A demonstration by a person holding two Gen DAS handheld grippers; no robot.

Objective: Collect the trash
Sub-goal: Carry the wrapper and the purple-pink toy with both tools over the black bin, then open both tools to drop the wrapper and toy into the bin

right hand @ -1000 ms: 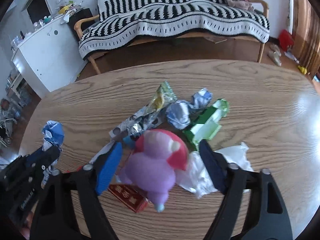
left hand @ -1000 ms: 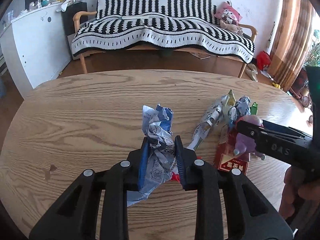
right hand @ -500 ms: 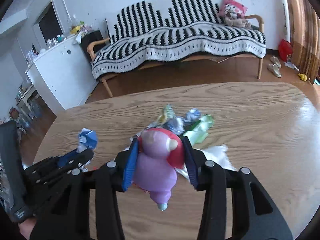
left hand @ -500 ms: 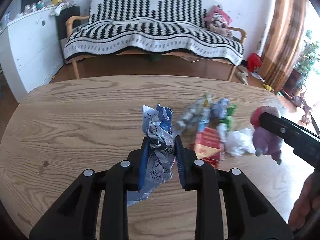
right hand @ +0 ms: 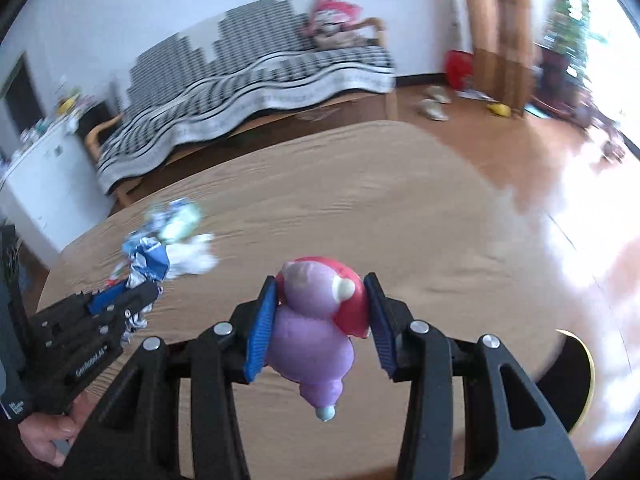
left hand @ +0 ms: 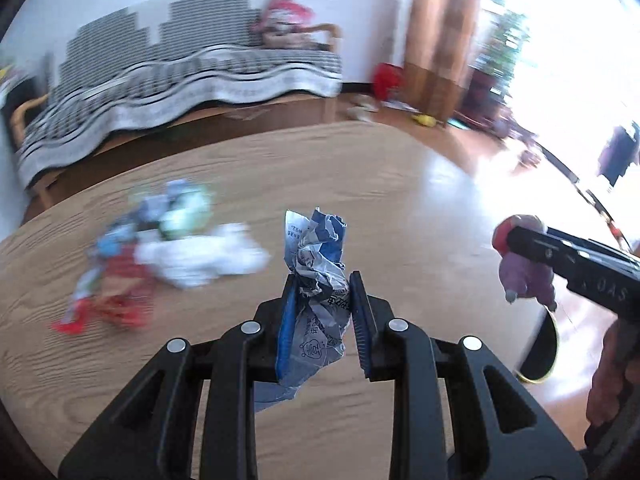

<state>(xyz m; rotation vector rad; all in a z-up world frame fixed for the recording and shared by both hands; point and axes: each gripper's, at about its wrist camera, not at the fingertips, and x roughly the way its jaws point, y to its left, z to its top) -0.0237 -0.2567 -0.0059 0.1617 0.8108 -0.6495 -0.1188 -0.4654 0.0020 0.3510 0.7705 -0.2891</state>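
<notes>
My left gripper is shut on a crumpled blue and white wrapper that sticks up between its blue pads. In the right wrist view the same wrapper shows at the left. My right gripper is shut on a purple and red toy figure; it hangs head up between the pads. In the left wrist view that toy is at the right, near the table's edge. Both grippers hover above the wooden table.
A blurred pile of wrappers, white tissue and a red pack lies on the table to the left. A dark round bin rim with a yellow edge shows past the table's right edge. A striped sofa stands behind.
Both grippers have swung to the right across the table, so the pile now lies to their left. The right gripper closed on the toy and lifted it.
</notes>
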